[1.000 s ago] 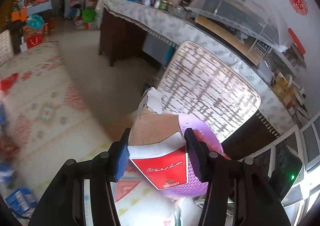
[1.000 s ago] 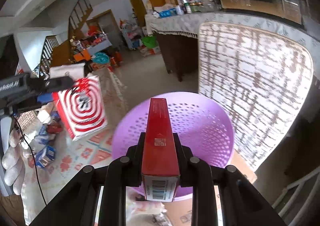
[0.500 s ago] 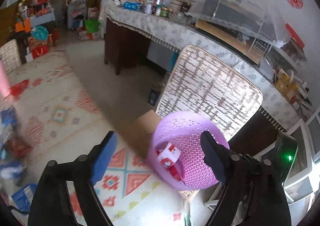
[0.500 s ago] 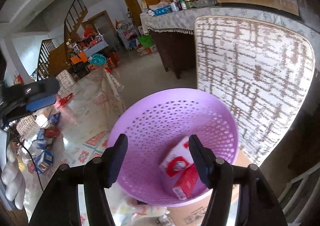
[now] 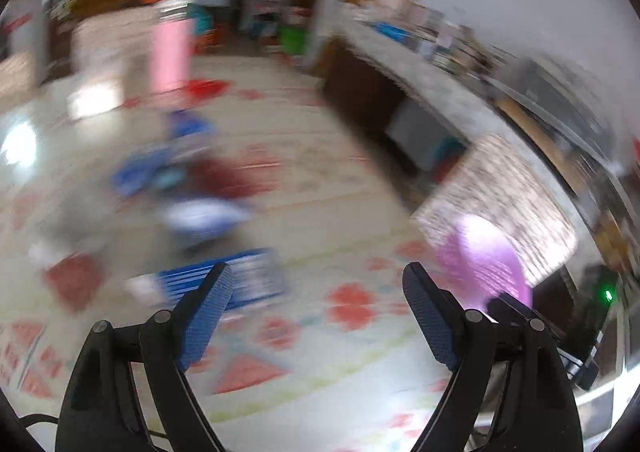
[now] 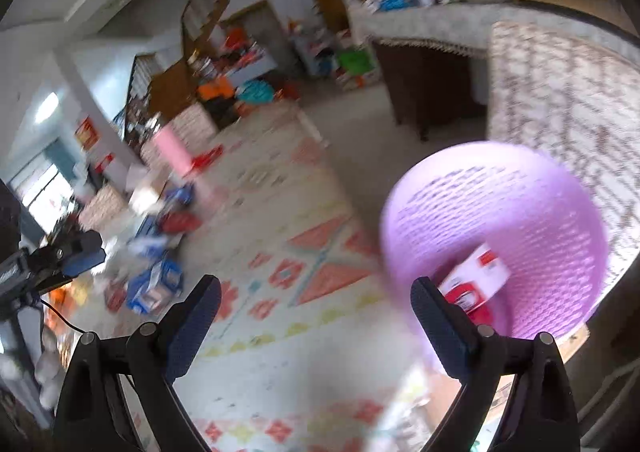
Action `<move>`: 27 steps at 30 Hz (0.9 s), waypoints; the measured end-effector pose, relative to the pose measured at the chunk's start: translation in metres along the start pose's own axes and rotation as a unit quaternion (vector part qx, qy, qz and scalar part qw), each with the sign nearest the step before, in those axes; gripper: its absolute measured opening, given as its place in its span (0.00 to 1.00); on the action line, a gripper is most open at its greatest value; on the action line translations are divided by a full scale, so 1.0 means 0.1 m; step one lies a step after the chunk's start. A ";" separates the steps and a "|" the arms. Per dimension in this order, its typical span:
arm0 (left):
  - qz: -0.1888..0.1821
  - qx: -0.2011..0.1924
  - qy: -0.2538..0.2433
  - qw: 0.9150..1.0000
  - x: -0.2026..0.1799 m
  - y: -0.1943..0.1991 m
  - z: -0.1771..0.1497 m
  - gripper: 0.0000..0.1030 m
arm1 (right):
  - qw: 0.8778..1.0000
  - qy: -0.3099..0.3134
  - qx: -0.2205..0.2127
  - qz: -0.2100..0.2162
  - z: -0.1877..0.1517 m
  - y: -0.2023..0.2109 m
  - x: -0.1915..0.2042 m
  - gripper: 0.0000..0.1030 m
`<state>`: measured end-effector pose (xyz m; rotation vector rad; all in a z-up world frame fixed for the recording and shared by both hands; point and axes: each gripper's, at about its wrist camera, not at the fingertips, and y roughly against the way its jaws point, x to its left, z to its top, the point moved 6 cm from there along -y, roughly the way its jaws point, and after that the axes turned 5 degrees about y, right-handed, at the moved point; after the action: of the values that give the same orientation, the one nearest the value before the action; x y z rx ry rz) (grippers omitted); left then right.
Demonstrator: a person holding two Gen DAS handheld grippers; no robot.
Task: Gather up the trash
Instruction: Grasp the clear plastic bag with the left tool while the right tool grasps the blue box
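The purple mesh basket [image 6: 520, 220] stands at the right of the right wrist view, with red and white boxes [image 6: 476, 280] lying in it. It shows small and blurred in the left wrist view [image 5: 484, 264]. My left gripper [image 5: 316, 316] is open and empty above the patterned rug. My right gripper [image 6: 316, 324] is open and empty, its right finger beside the basket's near rim. Blue and red packets [image 5: 192, 192] lie scattered on the rug [image 5: 320, 332]; they also show in the right wrist view [image 6: 156, 252].
A woven panel [image 6: 560, 92] leans behind the basket against a long counter [image 6: 440, 28]. A pink cylinder [image 5: 170, 56] stands at the back. The left gripper shows at the right wrist view's left edge [image 6: 48, 264]. Both views are motion-blurred.
Both grippers dropped their boxes into the basket and opened. Both have since swung left, away from the basket, toward the scattered packets on the rug.
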<state>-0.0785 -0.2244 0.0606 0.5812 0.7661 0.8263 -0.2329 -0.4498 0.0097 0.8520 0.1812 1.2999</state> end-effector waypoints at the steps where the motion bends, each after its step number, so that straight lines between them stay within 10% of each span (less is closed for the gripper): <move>1: 0.024 -0.009 0.022 0.999 0.29 0.06 0.02 0.83 | 1.000 0.001 0.006 0.005 -0.04 -0.06 0.07 0.95; 10: 0.193 -0.057 0.046 0.978 1.76 0.33 0.31 0.83 | 0.998 0.033 0.036 0.026 -0.14 -0.37 0.62 0.95; 18: 0.146 0.010 0.047 0.988 2.05 -0.18 0.37 0.81 | 0.994 0.082 0.065 0.033 -0.20 -0.58 1.09 0.95; 20: 0.142 0.014 0.050 0.989 2.06 -0.23 0.33 0.40 | 0.992 0.097 0.070 0.036 -0.20 -0.61 1.20 0.95; 27: 0.098 -0.018 0.071 0.993 2.09 -0.07 0.32 0.40 | 0.977 0.193 0.077 0.044 -0.02 -0.90 1.72 0.95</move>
<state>0.0428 -0.0631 -0.0019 0.5752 0.8300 1.0689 -0.1130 -0.2970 0.0082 0.7360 0.5617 1.5419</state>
